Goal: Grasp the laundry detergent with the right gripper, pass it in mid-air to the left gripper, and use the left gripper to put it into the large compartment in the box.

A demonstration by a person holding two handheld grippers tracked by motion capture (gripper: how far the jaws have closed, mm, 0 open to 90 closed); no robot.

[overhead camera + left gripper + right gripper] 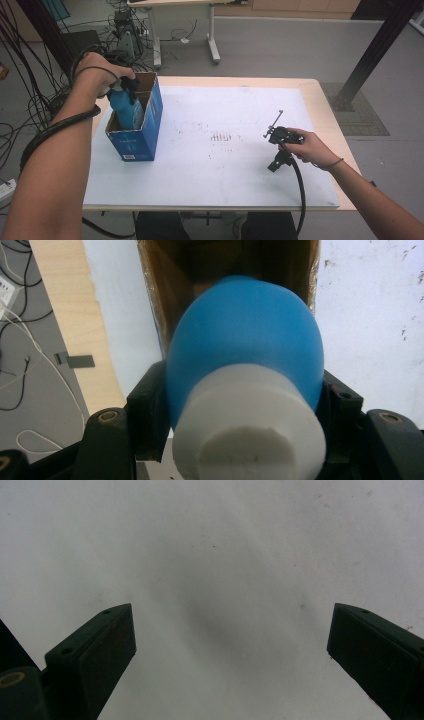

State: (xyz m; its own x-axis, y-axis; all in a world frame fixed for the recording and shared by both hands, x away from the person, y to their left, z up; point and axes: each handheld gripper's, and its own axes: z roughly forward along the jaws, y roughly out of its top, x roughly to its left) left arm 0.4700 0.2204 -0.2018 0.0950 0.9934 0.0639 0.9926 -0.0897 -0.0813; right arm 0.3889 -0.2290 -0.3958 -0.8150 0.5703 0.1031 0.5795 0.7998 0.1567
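Note:
A blue bottle with a white cap hangs partly inside an open blue cardboard box at the table's left. My left gripper is shut on the bottle's neck end, pointing down into the box, and both black jaws press the bottle's sides. The box's brown inside lies beyond the bottle. My right gripper rests over the white table cover at the right. It is open, and its jaws stand wide apart over bare white surface with nothing between them.
A white sheet covers the wooden table. Small dark specks mark its middle. Cables trail from both grippers. Beyond the table stand a desk leg, tangled wires on the floor and a black post.

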